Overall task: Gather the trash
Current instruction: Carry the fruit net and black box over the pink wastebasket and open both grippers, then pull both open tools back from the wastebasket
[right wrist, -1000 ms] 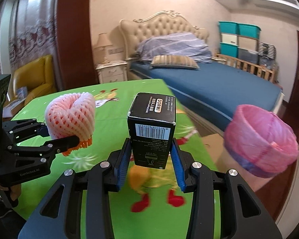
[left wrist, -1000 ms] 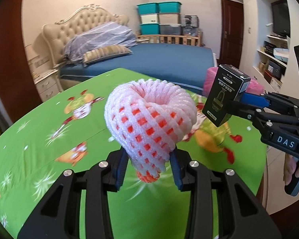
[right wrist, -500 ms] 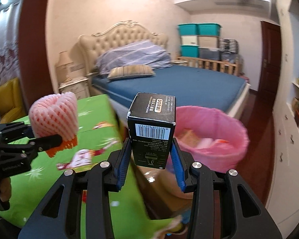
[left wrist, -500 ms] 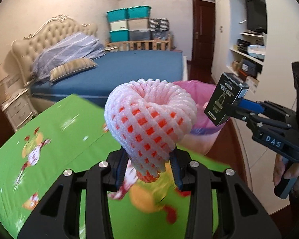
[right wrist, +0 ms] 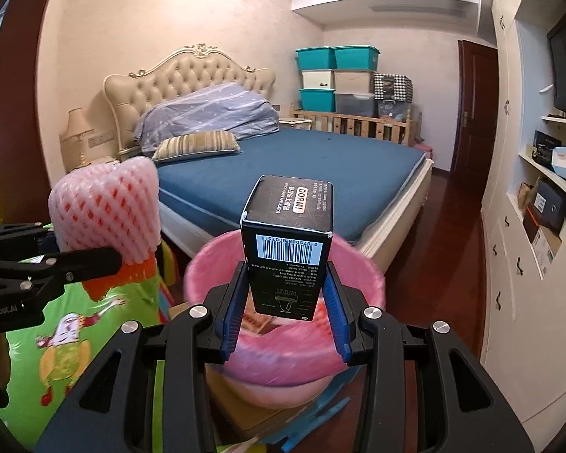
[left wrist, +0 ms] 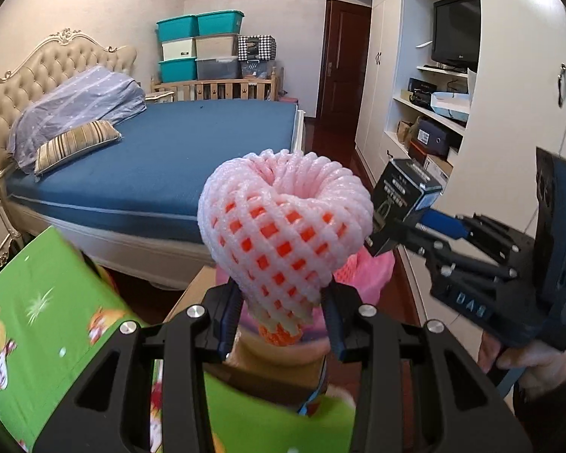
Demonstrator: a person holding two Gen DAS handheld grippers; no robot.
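Right wrist: black box upright.

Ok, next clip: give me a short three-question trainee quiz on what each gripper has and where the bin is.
1. True or false: the left gripper is shut on the foam fruit net.
2. What does the right gripper hold?
3. The pink-lined bin in the right wrist view is: A) on the bed B) directly beyond the black box C) on the green table

Key: 1 true; 2 the black box; 3 B.

Left claw grips foam net above pink bin
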